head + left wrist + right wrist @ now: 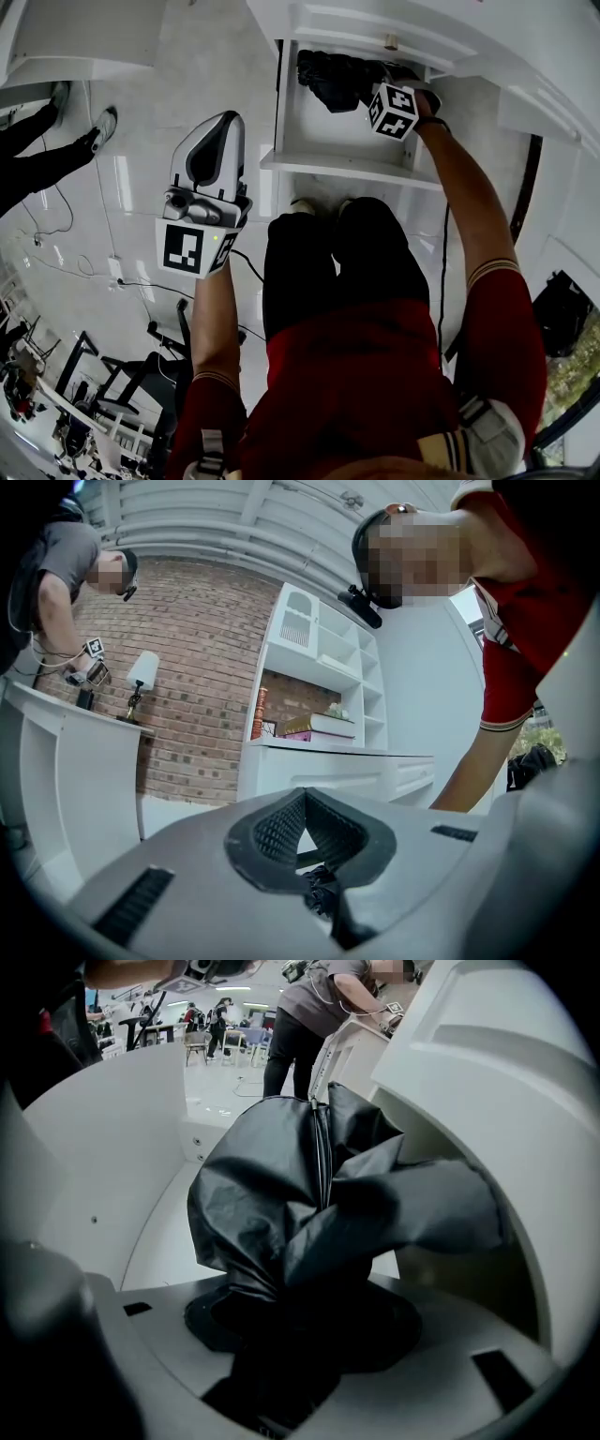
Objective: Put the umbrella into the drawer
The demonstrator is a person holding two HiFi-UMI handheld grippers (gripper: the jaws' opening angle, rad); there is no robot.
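Placing step, judged nearly done: right gripper [373, 92] grasped the bunched black umbrella [330, 77] inside the open drawer [342, 167], at its far end; left gripper [223, 122], jaws closed on nothing, hung left. Next move called for release, then withdrawal.

**Setting.** You stand in a research lab dressed as a home. In the left gripper view, a brick wall [187, 658] backs a white shelf unit [314, 658] holding books [323, 726]. A table lamp [141, 675] sits on a white counter [66, 761] at the left. A second person [56, 583] at the upper left works there with a marker cube [93, 649]. In the head view, cables [150, 286] trail over the glossy white floor [216, 66] at the left. Dark stands [80, 352] crowd the lower left, and a white drawer [349, 170] stands open at the top. The upper left of the right gripper view shows chairs [199, 1042] and more people [220, 1016] in an open hall.
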